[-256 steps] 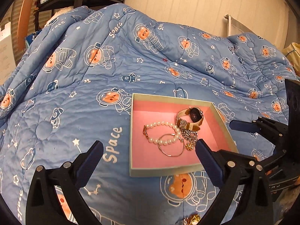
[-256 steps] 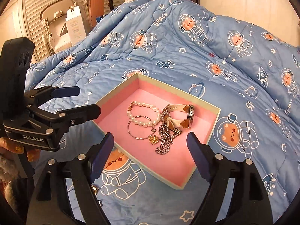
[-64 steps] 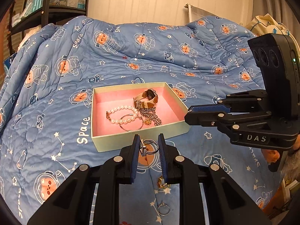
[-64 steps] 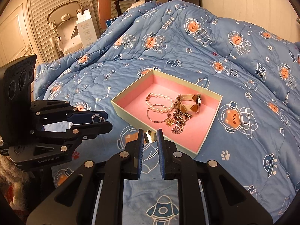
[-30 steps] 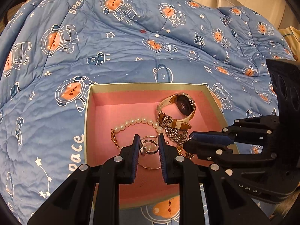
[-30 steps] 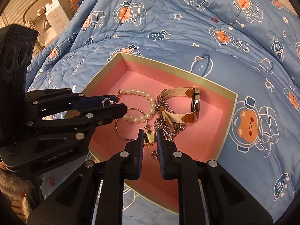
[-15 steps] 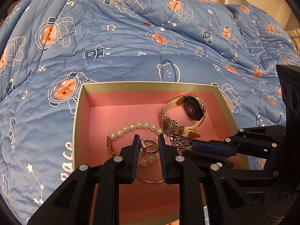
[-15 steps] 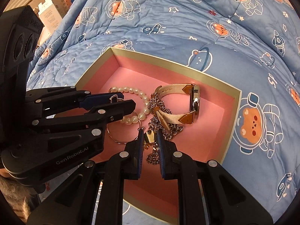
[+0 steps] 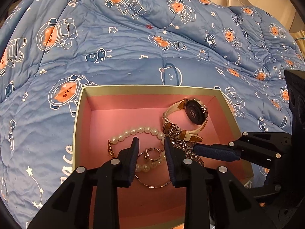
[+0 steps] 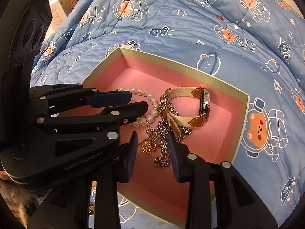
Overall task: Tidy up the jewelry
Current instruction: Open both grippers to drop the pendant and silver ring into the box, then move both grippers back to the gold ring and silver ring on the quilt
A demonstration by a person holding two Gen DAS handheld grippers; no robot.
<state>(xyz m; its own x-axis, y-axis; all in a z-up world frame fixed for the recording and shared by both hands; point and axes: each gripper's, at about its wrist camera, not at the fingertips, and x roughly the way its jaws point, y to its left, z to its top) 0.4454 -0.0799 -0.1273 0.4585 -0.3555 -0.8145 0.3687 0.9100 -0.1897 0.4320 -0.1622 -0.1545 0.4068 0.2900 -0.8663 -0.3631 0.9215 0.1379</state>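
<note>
Both tools' jaws are opening over the pink-lined cardboard box (image 9: 80,118) (on a blue bed quilt (image 9: 124,43)): the left tool (image 9: 150,152) frees a silver ring (image 9: 151,154), the right tool (image 10: 152,143) a gold pendant (image 10: 150,145).

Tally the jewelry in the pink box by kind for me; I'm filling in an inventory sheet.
Watch: 1
Pearl bracelet: 1
Thin bangle: 1
Silver chain: 1
Silver ring: 1
Gold charm piece: 1
Total: 6, all inside the pink box; pieces overlap, so a small item could be hidden.
</note>
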